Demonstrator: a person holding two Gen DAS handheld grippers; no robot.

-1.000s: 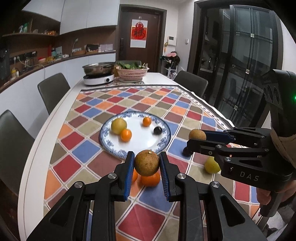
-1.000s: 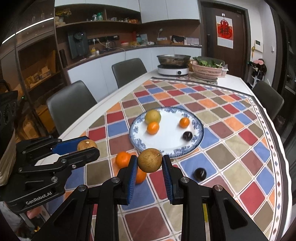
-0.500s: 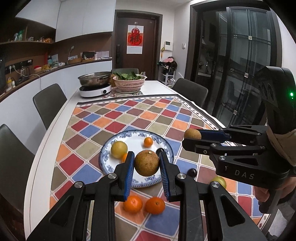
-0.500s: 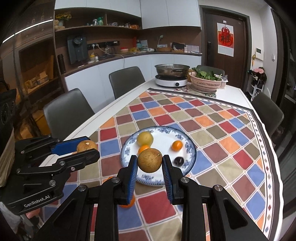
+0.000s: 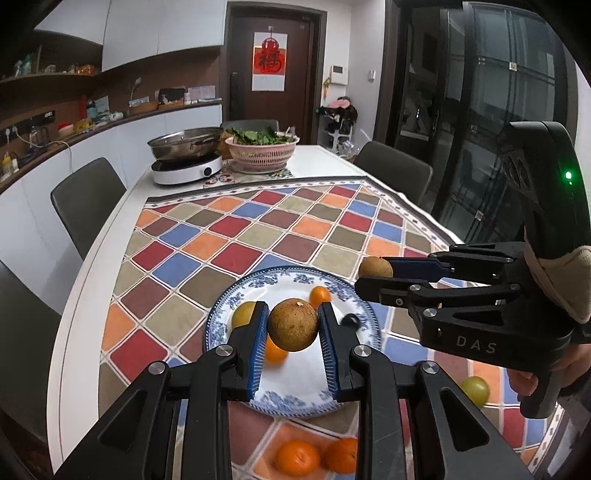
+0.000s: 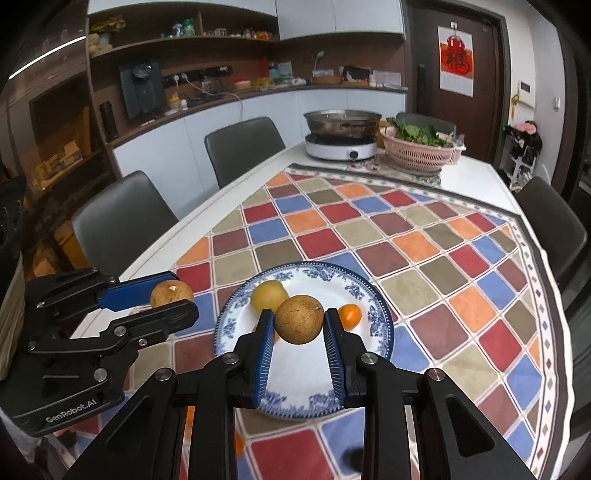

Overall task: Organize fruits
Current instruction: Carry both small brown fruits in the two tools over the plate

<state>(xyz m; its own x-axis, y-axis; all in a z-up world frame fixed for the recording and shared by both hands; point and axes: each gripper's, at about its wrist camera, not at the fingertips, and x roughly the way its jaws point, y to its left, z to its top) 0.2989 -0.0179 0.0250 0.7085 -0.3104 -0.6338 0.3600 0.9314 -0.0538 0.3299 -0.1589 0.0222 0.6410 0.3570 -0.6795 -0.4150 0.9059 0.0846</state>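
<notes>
Both grippers, left [image 5: 293,328] & right [image 6: 299,322], pinch a brown fruit [image 5: 293,324] each. Lower onto bare near part of plate [image 5: 218,314], then release gently.

setting: a home kitchen with dining area. evidence: a long table [image 6: 476,177] under a checked cloth [image 6: 424,236], with chairs [image 6: 243,147] around it; a pan [image 6: 341,123] on a portable cooker [image 6: 340,149]; a basket of greens [image 6: 417,147]; a counter [image 6: 258,96] carrying small items, probably appliances and jars; wall cabinets [image 6: 332,14]; a door [image 5: 271,74] bearing a red poster [image 5: 270,61].
</notes>
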